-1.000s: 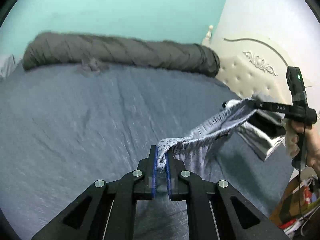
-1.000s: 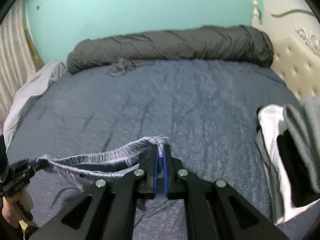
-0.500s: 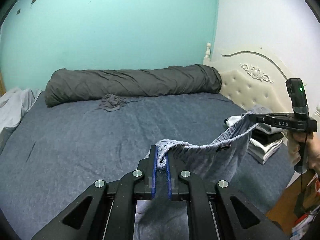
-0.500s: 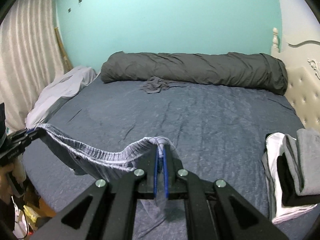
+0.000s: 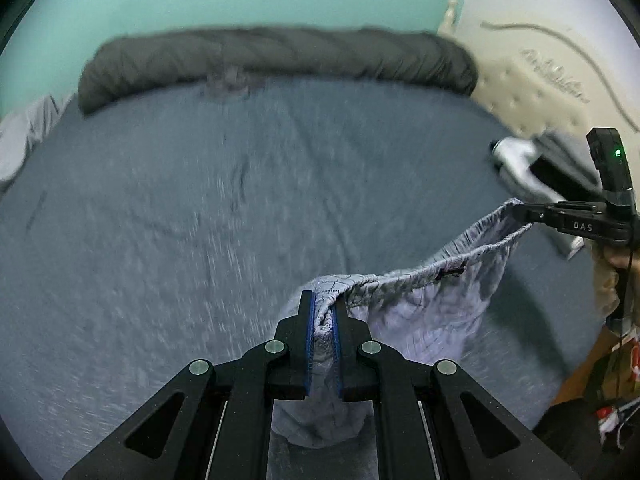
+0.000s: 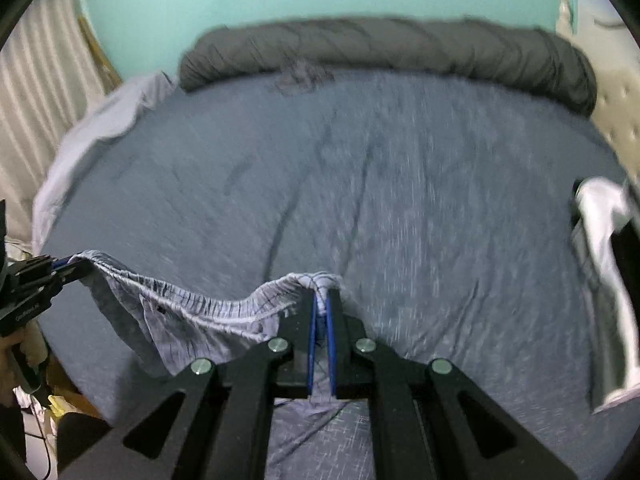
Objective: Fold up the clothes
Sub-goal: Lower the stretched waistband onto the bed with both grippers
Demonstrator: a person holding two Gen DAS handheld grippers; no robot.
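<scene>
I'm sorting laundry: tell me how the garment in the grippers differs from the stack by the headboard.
The pale grey shorts hang unfolded, stretched by the waistband between the left gripper and right gripper; the folded stack rests on the bed. The shorts are one piece; the stack has several.

Black tongs (image 5: 322, 316), blue-edged pads, silver screws

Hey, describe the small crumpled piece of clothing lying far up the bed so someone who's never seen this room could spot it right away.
Start at the bed with its blue-grey sheet and follow it to the long dark grey rolled duvet along the teal wall. Just in front of that roll, left of its middle, lies the small crumpled garment. It is a dark grey unfolded heap lying alone, unlike the folded stack at the bed's right edge.
</scene>
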